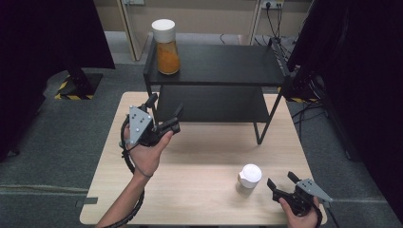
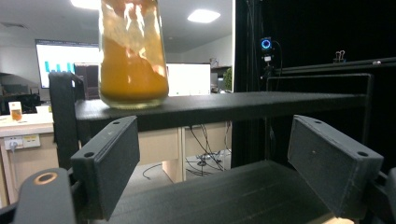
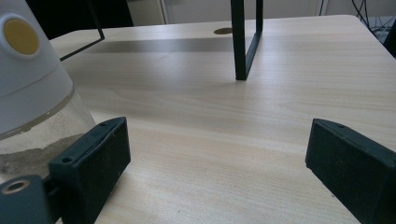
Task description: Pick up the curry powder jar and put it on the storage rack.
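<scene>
A glass jar of orange powder (image 1: 167,46) with a white lid stands on the left end of the black shelf's top board (image 1: 223,64); the left gripper view shows that jar (image 2: 133,56) from below. My left gripper (image 1: 165,113) hovers open in front of the shelf's left side, nothing between its jaws. A smaller jar with a white lid (image 1: 249,177) stands on the wooden table (image 1: 199,156) near the front right. My right gripper (image 1: 280,179) rests open just right of it; in the right gripper view the jar (image 3: 32,93) sits beside the left jaw.
The two-tier black shelf takes up the back half of the table, its lower board (image 1: 214,102) bare. A black shelf leg (image 3: 243,39) stands ahead of the right gripper. Dark curtains flank both sides, with cables on the floor at right.
</scene>
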The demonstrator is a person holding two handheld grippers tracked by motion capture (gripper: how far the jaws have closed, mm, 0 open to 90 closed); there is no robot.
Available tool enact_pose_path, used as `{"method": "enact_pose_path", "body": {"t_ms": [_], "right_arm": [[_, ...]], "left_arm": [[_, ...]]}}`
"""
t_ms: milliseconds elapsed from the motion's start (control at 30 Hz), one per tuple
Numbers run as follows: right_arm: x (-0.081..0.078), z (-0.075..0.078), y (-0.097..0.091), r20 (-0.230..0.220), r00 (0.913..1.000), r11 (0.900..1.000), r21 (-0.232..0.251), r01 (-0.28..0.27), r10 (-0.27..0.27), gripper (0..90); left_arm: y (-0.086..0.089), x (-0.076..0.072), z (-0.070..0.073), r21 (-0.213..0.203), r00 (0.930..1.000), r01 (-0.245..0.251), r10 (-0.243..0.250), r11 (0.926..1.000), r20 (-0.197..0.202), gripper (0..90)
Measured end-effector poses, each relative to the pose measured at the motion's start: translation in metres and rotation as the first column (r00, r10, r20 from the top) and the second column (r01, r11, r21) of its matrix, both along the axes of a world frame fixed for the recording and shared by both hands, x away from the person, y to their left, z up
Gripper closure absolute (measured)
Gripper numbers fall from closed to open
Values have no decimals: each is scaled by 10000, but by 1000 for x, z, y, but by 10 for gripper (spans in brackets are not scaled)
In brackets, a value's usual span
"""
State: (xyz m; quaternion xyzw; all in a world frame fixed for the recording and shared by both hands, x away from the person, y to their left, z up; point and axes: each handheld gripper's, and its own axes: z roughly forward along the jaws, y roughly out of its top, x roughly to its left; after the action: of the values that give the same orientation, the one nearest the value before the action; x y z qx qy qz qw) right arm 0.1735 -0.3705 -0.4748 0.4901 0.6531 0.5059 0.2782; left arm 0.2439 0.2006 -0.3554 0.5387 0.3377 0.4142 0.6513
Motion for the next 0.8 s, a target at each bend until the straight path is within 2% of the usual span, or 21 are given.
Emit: {"method": "enact_pose_path", "body": {"t_ms": [500,800], "right_arm": [[0,0,0,5,10000,10000,8,7,-7,66],[0,0,0,2,10000,10000,-16,-1,1,66]], "left_arm": [[1,-14,-38,144,9985,374,-367,9992,-405,158],[3,-23,-57,181,9974,370,-358,9992,-621,155]]}}
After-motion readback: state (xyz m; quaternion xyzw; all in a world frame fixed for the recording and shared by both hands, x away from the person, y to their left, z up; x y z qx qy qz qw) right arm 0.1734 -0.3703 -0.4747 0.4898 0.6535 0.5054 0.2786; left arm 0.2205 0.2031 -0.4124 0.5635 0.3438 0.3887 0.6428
